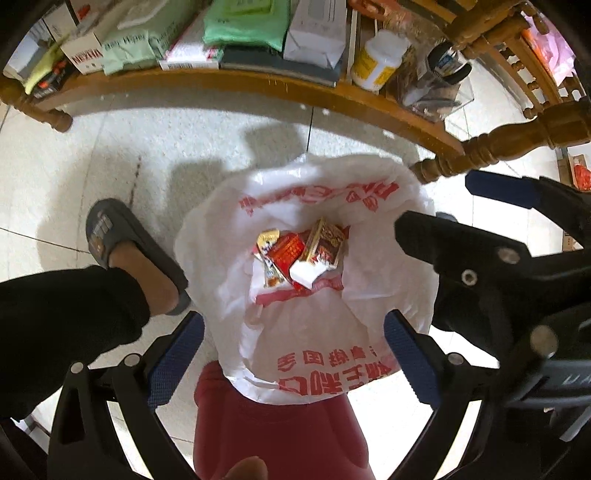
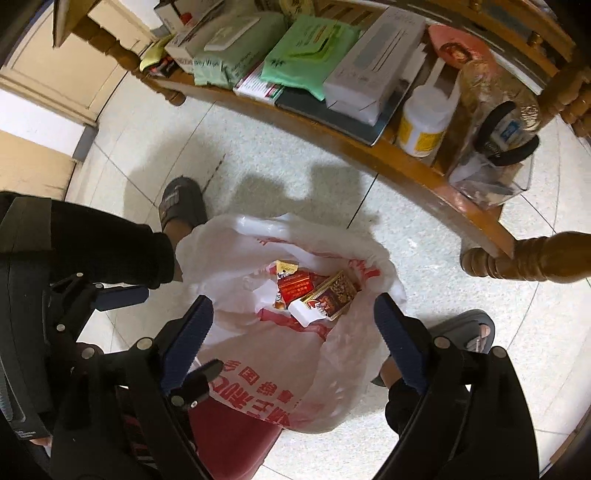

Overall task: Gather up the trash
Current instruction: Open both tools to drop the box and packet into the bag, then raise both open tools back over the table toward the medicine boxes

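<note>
A white plastic bag [image 1: 306, 332] printed with red characters stands open on the pale tiled floor [image 1: 147, 155], draped over a dark red bin [image 1: 273, 432], as both claws hang above its mouth. The left claw [image 1: 293, 354] is released, its blue-padded fingers spread wide to either side of the bag and grasping nothing. The right claw [image 2: 293, 328] is likewise spread and empty, its fingers framing the bag's opening from above.

Inside the bag lies the collected trash: a red cigarette pack [image 2: 295, 286], a dark gold-edged box [image 2: 330, 295] with a torn white flap, and a yellow-and-white wrapper [image 2: 284, 273], heaped together at the bottom. What lies under them cannot be made out from either view.

A grey slipper [image 1: 110, 232] on the person's foot rests on the floor just left of the bag. Beyond it, the low wooden shelf [image 1: 258, 83] of a turned-leg table carries green wipe packs [image 1: 247, 26], a white carton [image 1: 317, 33] and a white jar with a yellow label [image 1: 380, 61].
</note>
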`<act>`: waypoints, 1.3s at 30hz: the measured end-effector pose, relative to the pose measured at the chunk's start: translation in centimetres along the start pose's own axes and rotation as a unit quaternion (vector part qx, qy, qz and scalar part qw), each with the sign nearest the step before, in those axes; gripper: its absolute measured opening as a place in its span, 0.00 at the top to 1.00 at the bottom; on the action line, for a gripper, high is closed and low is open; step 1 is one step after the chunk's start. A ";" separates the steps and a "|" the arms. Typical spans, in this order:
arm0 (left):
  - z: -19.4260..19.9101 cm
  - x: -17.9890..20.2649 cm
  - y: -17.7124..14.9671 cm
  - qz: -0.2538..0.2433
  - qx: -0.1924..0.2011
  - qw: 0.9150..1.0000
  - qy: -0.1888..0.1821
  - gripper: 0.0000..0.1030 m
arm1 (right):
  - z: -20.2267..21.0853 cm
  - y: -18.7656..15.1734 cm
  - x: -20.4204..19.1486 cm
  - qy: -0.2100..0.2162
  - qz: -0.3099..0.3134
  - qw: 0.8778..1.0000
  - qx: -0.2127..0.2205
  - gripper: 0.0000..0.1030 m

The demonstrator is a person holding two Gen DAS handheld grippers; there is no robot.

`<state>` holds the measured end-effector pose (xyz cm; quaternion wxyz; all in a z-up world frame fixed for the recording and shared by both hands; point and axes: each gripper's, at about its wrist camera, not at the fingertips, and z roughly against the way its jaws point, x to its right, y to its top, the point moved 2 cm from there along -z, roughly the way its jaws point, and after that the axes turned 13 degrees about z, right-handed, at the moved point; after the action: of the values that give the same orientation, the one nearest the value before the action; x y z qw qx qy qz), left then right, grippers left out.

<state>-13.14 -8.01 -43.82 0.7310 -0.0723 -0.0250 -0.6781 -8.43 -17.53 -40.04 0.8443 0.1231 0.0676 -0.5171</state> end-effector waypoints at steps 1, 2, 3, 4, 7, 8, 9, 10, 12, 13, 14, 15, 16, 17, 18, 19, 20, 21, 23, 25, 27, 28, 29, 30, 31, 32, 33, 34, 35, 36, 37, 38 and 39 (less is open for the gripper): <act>0.5 0.1 0.1 0.001 0.006 1.000 -0.003 0.08 | 0.5 0.0 0.0 0.000 -0.001 1.000 0.006 0.16; 0.8 0.1 0.1 0.001 0.011 1.000 -0.003 0.08 | 1.2 0.0 -0.2 -0.003 0.001 1.000 0.012 0.16; 1.5 0.2 0.1 -0.002 0.022 1.000 -0.004 0.08 | 1.6 0.1 -0.3 -0.005 0.002 1.000 0.016 0.16; 1.9 0.2 0.2 -0.004 0.028 1.000 -0.005 0.08 | 2.2 0.1 -0.5 -0.004 0.001 1.000 0.020 0.16; 3.4 0.4 0.2 -0.013 0.052 0.999 -0.002 0.07 | 4.0 0.0 -1.0 -0.005 0.000 0.999 0.034 0.16; 3.9 0.3 0.2 -0.014 0.059 0.998 -0.003 0.08 | 4.8 0.0 -1.2 -0.008 0.004 0.999 0.037 0.16; 4.4 0.3 0.3 -0.013 0.064 0.998 -0.006 0.08 | 5.3 0.0 -1.4 -0.009 0.006 0.999 0.039 0.16; 5.0 0.2 0.3 -0.014 0.071 0.997 -0.007 0.08 | 6.0 -0.1 -1.6 -0.008 0.007 0.999 0.044 0.16; 6.0 0.0 0.2 -0.017 0.084 0.996 -0.008 0.08 | 7.5 -0.2 -2.0 -0.009 0.007 0.999 0.053 0.16; 6.5 0.0 0.1 -0.019 0.090 0.996 -0.008 0.08 | 8.3 -0.2 -2.2 -0.011 0.007 0.998 0.058 0.16; 7.1 0.1 -0.1 -0.021 0.096 0.995 -0.007 0.08 | 9.1 -0.2 -2.4 -0.011 0.008 0.998 0.062 0.16; 8.0 0.0 -0.4 -0.026 0.103 0.994 -0.010 0.08 | 10.0 -0.3 -2.6 -0.009 0.010 0.998 0.068 0.16; 8.7 0.0 -0.5 -0.028 0.108 0.994 -0.012 0.08 | 10.8 -0.3 -2.8 -0.008 0.011 0.997 0.074 0.16; 9.3 -0.1 -0.6 -0.030 0.113 0.993 -0.013 0.08 | 11.6 -0.4 -3.0 -0.009 0.011 0.997 0.079 0.16; 10.3 -0.2 -0.7 -0.034 0.122 0.992 -0.017 0.08 | 12.7 -0.4 -3.3 -0.009 0.014 0.996 0.086 0.15; 11.1 -0.3 -0.9 -0.036 0.130 0.991 -0.018 0.08 | 13.7 -0.4 -3.6 -0.012 0.017 0.996 0.092 0.14; 12.1 -0.3 -1.0 -0.042 0.140 0.989 -0.018 0.08 | 14.4 -0.4 -3.9 -0.012 0.018 0.995 0.097 0.13; 12.8 -0.3 -1.2 -0.045 0.147 0.988 -0.016 0.08 | 15.5 -0.4 -4.3 -0.010 0.023 0.994 0.103 0.13; 14.3 -0.2 -1.3 -0.053 0.163 0.985 -0.016 0.08 | 17.3 -0.4 -5.0 -0.018 0.034 0.993 0.112 0.13; 16.2 0.0 -1.4 -0.060 0.183 0.981 -0.017 0.08 | 18.8 -0.4 -5.6 -0.020 0.044 0.992 0.119 0.13; 17.8 0.1 -1.3 -0.063 0.199 0.978 -0.019 0.08 | 20.3 -0.5 -6.1 -0.028 0.051 0.990 0.128 0.13; 18.7 0.2 -1.2 -0.065 0.206 0.976 -0.022 0.08 | 21.0 -0.4 -6.3 -0.029 0.053 0.989 0.132 0.13; 19.3 0.2 -1.1 -0.067 0.211 0.975 -0.025 0.08 | 21.9 -0.3 -6.5 -0.030 0.056 0.988 0.138 0.13; 20.2 0.2 -1.1 -0.069 0.219 0.973 -0.028 0.08 | 22.4 -0.1 -6.7 -0.032 0.057 0.988 0.143 0.13; 21.0 0.3 -0.9 -0.071 0.224 0.972 -0.032 0.08 | 23.2 0.0 -6.8 -0.035 0.060 0.987 0.148 0.13; 21.8 0.3 -0.8 -0.072 0.229 0.970 -0.037 0.08 | 23.8 0.1 -7.0 -0.038 0.062 0.986 0.152 0.13; 22.5 0.4 -0.6 -0.073 0.236 0.968 -0.038 0.08 | 24.6 0.2 -7.0 -0.041 0.066 0.985 0.156 0.13; 23.2 0.3 -0.4 -0.075 0.242 0.967 -0.039 0.08 | 25.3 0.4 -7.0 -0.045 0.068 0.984 0.161 0.12; 24.1 0.2 -0.1 -0.074 0.248 0.965 -0.042 0.08 | 25.8 0.4 -7.0 -0.048 0.069 0.983 0.164 0.12; 24.8 0.2 0.2 -0.072 0.254 0.964 -0.045 0.08 | 26.5 0.7 -7.0 -0.053 0.072 0.982 0.167 0.12; 25.5 0.2 0.5 -0.071 0.260 0.962 -0.046 0.08 | 27.1 0.9 -6.9 -0.057 0.074 0.981 0.170 0.12; 26.2 0.1 0.9 -0.071 0.267 0.960 -0.046 0.08 | 27.6 1.1 -6.8 -0.062 0.074 0.980 0.173 0.12; 27.0 0.0 1.5 -0.071 0.274 0.958 -0.046 0.08 | 28.3 1.4 -6.6 -0.067 0.076 0.979 0.176 0.12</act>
<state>-10.02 -4.14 -17.21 0.6712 0.1019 -0.2483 -0.6910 -10.54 -19.10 -11.04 0.8490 0.2396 -0.0909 -0.4621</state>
